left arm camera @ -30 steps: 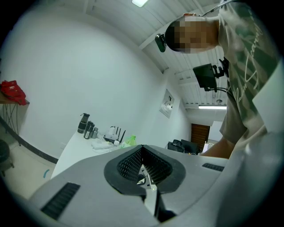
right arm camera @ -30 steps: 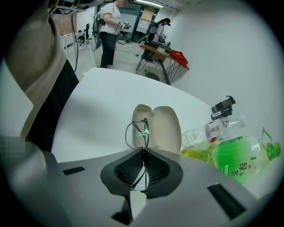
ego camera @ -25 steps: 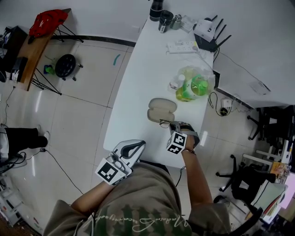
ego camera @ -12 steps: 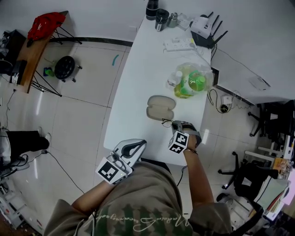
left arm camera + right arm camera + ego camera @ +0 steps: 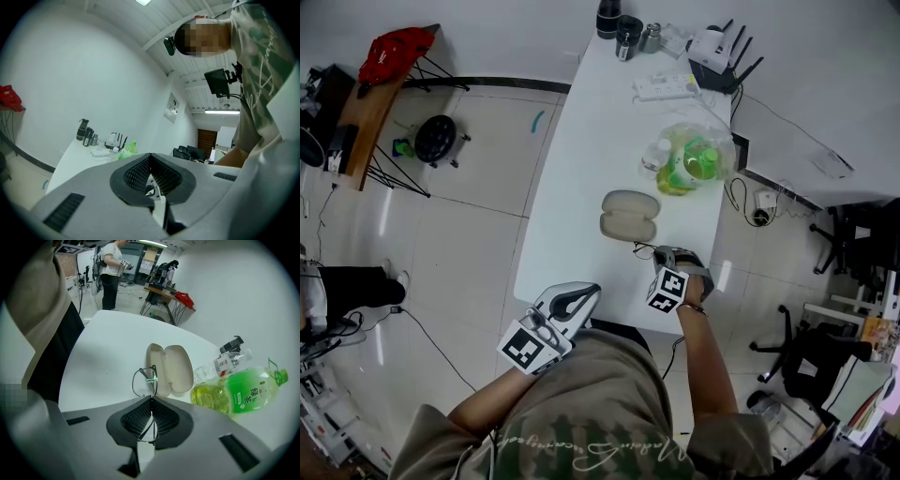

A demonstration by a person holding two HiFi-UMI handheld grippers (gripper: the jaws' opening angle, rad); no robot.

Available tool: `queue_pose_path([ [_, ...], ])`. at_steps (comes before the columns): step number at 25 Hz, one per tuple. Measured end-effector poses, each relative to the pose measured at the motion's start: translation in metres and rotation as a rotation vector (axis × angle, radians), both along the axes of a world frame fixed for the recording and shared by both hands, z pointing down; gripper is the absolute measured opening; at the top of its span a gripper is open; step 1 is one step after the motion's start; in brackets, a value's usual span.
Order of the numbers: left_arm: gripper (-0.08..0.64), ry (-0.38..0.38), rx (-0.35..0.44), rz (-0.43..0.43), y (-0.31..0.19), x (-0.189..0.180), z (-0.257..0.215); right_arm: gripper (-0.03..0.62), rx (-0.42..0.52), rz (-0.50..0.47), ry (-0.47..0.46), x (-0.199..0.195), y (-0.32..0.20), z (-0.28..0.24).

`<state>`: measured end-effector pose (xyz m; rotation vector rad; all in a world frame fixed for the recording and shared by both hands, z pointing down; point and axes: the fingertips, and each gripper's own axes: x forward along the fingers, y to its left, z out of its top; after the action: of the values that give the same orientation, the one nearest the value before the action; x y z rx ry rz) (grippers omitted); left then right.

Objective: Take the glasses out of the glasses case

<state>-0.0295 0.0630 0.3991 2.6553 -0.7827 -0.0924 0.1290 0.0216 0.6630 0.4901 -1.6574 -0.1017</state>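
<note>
Right gripper (image 5: 150,401) was clamped on glasses (image 5: 144,379) near open glasses case (image 5: 171,366); I judged them light, fragile, safest held by the frame.

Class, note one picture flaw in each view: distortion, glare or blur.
Head view: wide lens bows the table edges, glare streaks on floor tiles; left gripper view: fisheye circle with black corners, ceiling light blown out; right gripper view: same corners, glasses sharp.

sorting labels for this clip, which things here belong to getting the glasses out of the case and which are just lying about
Job in hand:
glasses, out of the case, held in the shut right gripper
case, open, empty

Lying about:
green bottle
power strip
router
flasks
</note>
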Motion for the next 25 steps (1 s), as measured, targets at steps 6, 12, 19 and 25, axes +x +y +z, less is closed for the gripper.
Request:
queue_pose_path([
  [6,0.006,-0.011,-0.003,0.012,0.005,0.004,0.003,0.02,-0.003,0.005,0.001,0.006,0.004,0.004],
  [12,0.006,-0.02,0.0,0.016,0.007,0.006,0.003,0.02,-0.004,0.012,-0.003,0.007,0.011,0.005],
  [19,0.006,-0.007,0.004,0.028,0.013,0.011,0.001,0.02,-0.007,0.011,0.001,0.01,0.019,0.006],
  [25,0.006,-0.014,0.001,0.036,0.018,0.015,0.004,0.02,-0.004,0.016,0.001,0.014,0.025,0.007],
])
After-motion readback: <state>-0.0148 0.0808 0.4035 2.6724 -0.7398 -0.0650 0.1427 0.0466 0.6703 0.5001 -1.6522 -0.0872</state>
